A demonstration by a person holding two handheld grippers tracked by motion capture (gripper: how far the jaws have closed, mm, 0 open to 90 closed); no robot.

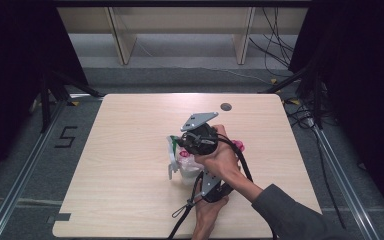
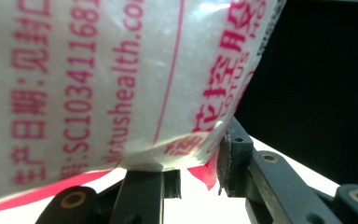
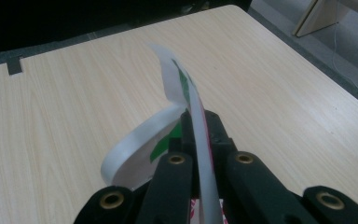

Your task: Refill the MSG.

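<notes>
A translucent white plastic bag [image 1: 186, 169] with red print and a green patch stands near the table's middle. In the left gripper view the bag [image 2: 98, 84] is very close, its lower edge caught between the jaws of my left gripper [image 2: 191, 172]. That left gripper [image 1: 198, 176] comes at the bag from the near side. My right gripper [image 1: 180, 143], under its grey plate, points left over the bag's top. In the right gripper view my right gripper [image 3: 198, 122] is shut on the bag's thin white top strip [image 3: 176, 77], which curls upward and away from the jaws.
The light wooden table [image 1: 125, 150] has a grey round plug [image 1: 225, 106] near its far edge and a notch at its near left corner. Something small and pink [image 1: 238, 145] lies just right of the hands. Black cables trail off the near edge.
</notes>
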